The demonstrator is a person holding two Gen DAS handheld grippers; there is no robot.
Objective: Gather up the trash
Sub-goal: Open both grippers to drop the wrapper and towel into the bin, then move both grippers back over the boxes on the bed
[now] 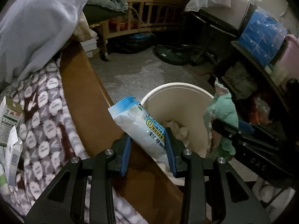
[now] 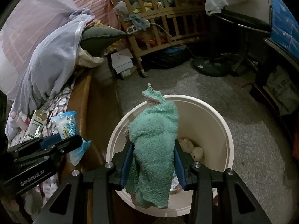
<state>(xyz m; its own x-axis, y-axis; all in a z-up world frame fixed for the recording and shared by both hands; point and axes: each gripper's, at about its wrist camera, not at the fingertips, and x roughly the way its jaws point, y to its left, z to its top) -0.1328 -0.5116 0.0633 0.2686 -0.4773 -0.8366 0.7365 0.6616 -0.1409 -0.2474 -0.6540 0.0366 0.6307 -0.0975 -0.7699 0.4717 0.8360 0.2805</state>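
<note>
My left gripper (image 1: 148, 140) is shut on a white and blue wet-wipe packet (image 1: 139, 125), held at the near left rim of a cream round bin (image 1: 179, 88). My right gripper (image 2: 153, 156) is shut on a green fluffy cloth (image 2: 155, 141), held over the same bin (image 2: 222, 123). White crumpled tissue (image 2: 194, 149) lies at the bin's bottom. The cloth also shows in the left wrist view (image 1: 223, 112), and the packet in the right wrist view (image 2: 66, 125) with the left gripper (image 2: 61, 141).
The bed with a patterned blanket (image 1: 41, 112) and brown wooden side rail (image 1: 84, 85) lies left of the bin. Small boxes (image 1: 9, 119) lie on the blanket. A wooden crib (image 2: 158, 18), fan base (image 2: 211, 65) and dark shelves (image 1: 261, 74) surround the grey floor.
</note>
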